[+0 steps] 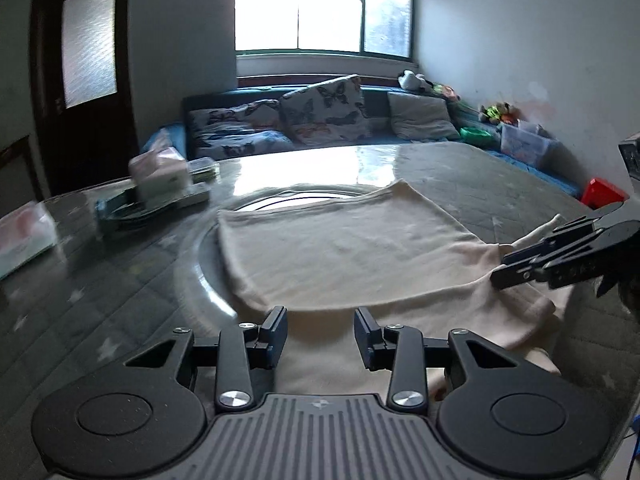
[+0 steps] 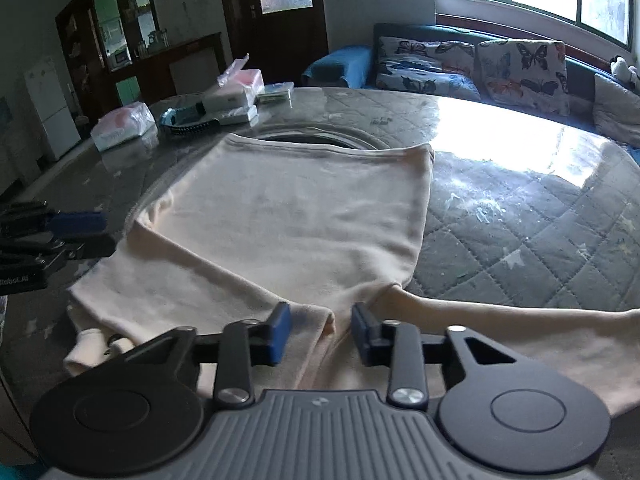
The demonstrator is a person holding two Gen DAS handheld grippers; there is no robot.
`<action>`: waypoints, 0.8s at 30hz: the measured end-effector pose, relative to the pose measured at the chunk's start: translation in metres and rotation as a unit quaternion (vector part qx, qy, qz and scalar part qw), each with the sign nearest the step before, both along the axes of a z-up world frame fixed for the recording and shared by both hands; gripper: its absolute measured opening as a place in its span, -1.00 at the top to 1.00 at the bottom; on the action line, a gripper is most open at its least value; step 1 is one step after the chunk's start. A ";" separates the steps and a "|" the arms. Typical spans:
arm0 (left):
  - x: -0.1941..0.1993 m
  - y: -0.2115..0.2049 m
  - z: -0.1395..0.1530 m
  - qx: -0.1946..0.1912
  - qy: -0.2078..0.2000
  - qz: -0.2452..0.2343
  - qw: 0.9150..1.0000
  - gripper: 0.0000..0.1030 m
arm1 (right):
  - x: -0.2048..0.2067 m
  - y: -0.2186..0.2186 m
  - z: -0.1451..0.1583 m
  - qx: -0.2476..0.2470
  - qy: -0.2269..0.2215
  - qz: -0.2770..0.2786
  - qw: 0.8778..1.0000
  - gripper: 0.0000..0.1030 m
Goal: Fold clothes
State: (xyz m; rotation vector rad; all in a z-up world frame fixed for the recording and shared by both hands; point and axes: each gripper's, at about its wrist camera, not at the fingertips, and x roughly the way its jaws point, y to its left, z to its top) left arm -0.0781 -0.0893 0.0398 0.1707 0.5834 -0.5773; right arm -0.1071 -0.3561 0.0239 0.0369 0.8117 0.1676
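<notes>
A cream long-sleeved garment point(image 1: 352, 256) lies spread on the quilted, glass-topped table point(image 1: 480, 184). It fills the middle of the right wrist view point(image 2: 296, 216), with one sleeve point(image 2: 500, 328) running off to the right. My left gripper point(image 1: 321, 332) is open and empty, hovering over the garment's near edge. It shows from the side at the left of the right wrist view point(image 2: 96, 232). My right gripper point(image 2: 321, 332) is open over a fold at the garment's near edge. It shows at the right of the left wrist view point(image 1: 504, 272), jaws apart over the cloth.
Tissue packs point(image 2: 124, 124), boxes point(image 2: 236, 96) and a dark tray point(image 2: 188, 120) stand at the table's far left. A sofa with butterfly cushions point(image 1: 320, 108) runs behind the table under the window. A red box point(image 1: 604, 192) sits at the right.
</notes>
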 end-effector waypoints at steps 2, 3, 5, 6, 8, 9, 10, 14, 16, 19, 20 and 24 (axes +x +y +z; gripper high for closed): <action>0.007 -0.008 -0.004 0.001 0.002 -0.009 1.000 0.25 | -0.002 0.004 -0.001 -0.014 -0.007 0.006 1.000 0.52; 0.010 -0.010 -0.005 0.001 0.003 -0.014 1.000 0.25 | -0.003 0.006 -0.001 -0.022 -0.010 0.009 1.000 0.55; 0.013 -0.015 -0.010 0.009 -0.002 -0.022 1.000 0.25 | -0.003 0.010 -0.001 -0.036 -0.010 0.015 0.999 0.67; 0.015 -0.017 -0.013 0.014 -0.005 -0.024 1.000 0.25 | -0.004 0.012 0.000 -0.044 -0.011 0.018 0.999 0.67; 0.019 -0.020 -0.018 0.025 -0.005 -0.027 0.999 0.25 | -0.005 0.016 0.000 -0.053 -0.010 0.023 0.998 0.67; 0.021 -0.020 -0.020 0.029 -0.004 -0.029 0.999 0.24 | -0.005 0.017 0.000 -0.054 -0.009 0.025 0.998 0.68; 0.023 -0.021 -0.022 0.032 -0.002 -0.031 0.999 0.24 | -0.006 0.018 0.000 -0.056 -0.007 0.027 0.998 0.73; 0.026 -0.020 -0.027 0.046 -0.003 -0.032 0.998 0.28 | -0.006 0.018 0.005 -0.063 -0.022 0.026 0.997 0.87; 0.025 -0.020 -0.028 0.053 -0.009 -0.026 0.998 0.30 | -0.009 0.017 0.007 -0.060 -0.026 0.026 0.998 0.87; 0.024 -0.019 -0.029 0.058 -0.016 -0.013 0.998 0.35 | -0.013 0.015 0.010 -0.056 -0.030 0.026 0.998 0.87; 0.024 -0.019 -0.029 0.059 -0.019 -0.006 0.998 0.35 | -0.014 0.014 0.011 -0.054 -0.032 0.027 0.998 0.84; 0.021 -0.019 -0.028 0.073 -0.037 0.007 0.997 0.36 | -0.020 0.012 0.015 -0.048 -0.038 0.027 0.998 0.75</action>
